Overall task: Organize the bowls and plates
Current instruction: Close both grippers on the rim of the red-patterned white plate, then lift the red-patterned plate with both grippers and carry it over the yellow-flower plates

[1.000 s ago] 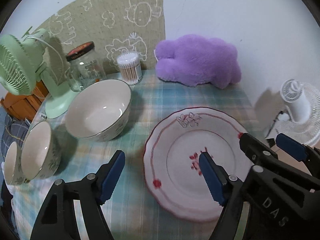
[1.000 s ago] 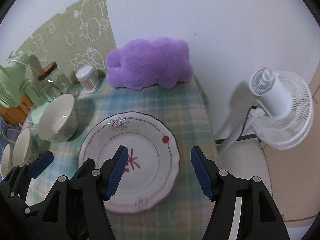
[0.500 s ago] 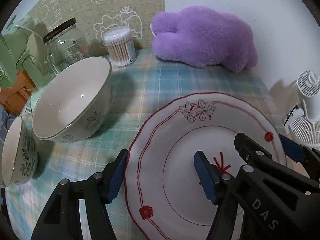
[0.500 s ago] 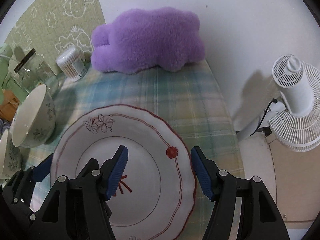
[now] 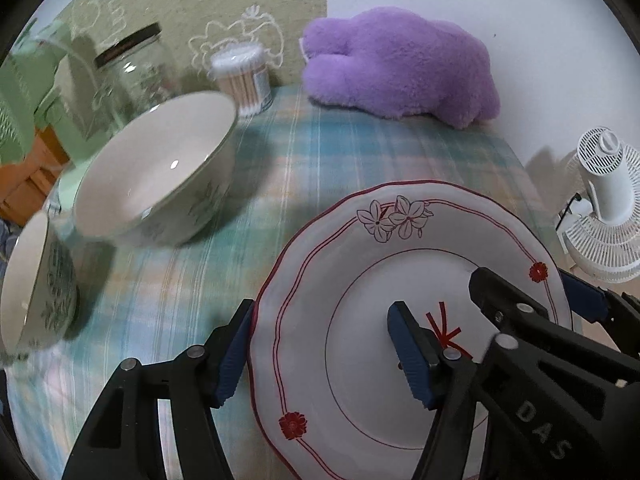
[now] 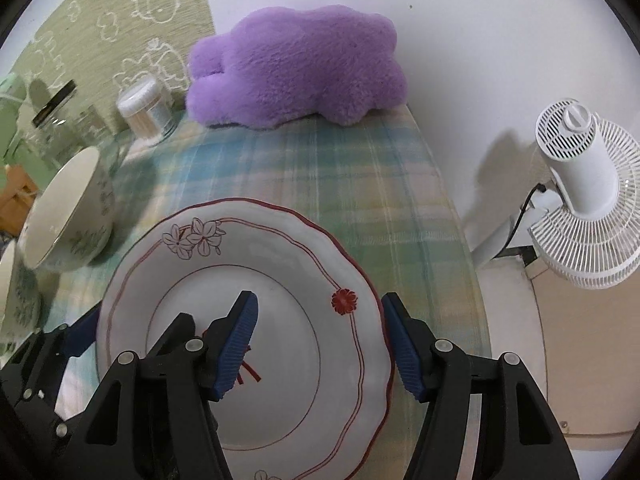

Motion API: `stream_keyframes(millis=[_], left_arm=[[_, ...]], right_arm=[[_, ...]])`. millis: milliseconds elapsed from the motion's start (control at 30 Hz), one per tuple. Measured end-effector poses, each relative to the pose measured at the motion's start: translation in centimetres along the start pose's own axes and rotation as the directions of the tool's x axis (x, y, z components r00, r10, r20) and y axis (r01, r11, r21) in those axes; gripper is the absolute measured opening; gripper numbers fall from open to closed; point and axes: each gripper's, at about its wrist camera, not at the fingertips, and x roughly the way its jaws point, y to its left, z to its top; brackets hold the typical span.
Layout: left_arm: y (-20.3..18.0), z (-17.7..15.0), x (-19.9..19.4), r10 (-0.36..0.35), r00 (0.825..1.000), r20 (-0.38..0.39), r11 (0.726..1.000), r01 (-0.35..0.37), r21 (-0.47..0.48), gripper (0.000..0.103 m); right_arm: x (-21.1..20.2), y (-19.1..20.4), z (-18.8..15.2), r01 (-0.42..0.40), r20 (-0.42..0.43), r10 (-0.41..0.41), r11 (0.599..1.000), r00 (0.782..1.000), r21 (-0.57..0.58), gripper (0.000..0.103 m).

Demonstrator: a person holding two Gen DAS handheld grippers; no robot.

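Note:
A white plate (image 5: 400,264) (image 6: 280,248) with a red scalloped line and flower prints lies on the plaid cloth. My left gripper (image 5: 320,320) straddles its left rim, one blue pad outside the edge and one over the well, neither pressing. My right gripper (image 6: 320,304) straddles the right rim the same way. Its jaws are closing, with the rim between them and untouched. A large leaf-patterned bowl (image 5: 160,176) (image 6: 64,220) stands to the plate's left. A smaller bowl (image 5: 28,280) sits further left, partly cut off.
A purple plush (image 5: 400,72) lies at the back against the wall. A cotton-swab tub (image 5: 244,76) and a glass jar (image 5: 132,68) stand at the back left. A white fan (image 6: 580,200) stands beyond the table's right edge.
Both grippers have come down onto the plate, which now fills more of each view. The left jaws have narrowed a little and now bracket the plate's left rim.

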Motion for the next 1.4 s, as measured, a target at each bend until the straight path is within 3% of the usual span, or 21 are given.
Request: stream_keyframes(millis=[267,533,1100,1400], left_arm=[[1.2,-3.5,-1.9,-0.005,0.999,-0.053,1.0,0.004,-0.017,0.068],[2.0,-4.9,-2.4,-0.012,0.997,-0.074,1.0,0.014,0.017,0.068],[2.1,-5.6,-2.9,-0.041,0.998,-0.042,0.999,0.041,0.01,0.067],[2.5,-5.0,-6.5,-0.058,0.998,0.004,0.998,0.058,-0.004,0.066]], right_arm=[[-2.0,0.9,-3.2,-0.03,-0.05,0.029,0.999,0.998,-0.031,0.067],[-2.3,1.6,-4.9,-0.067,-0.084,0.062,0.996,0.995,-0.059,0.068],[-2.5,1.6,-5.1,-0.03,-0.078,0.025,0.998,0.997,-0.054,0.06],[-6.1,1.9,-4.5,0.003,-0.021,-0.004,0.999,1.0,-0.045,0.06]])
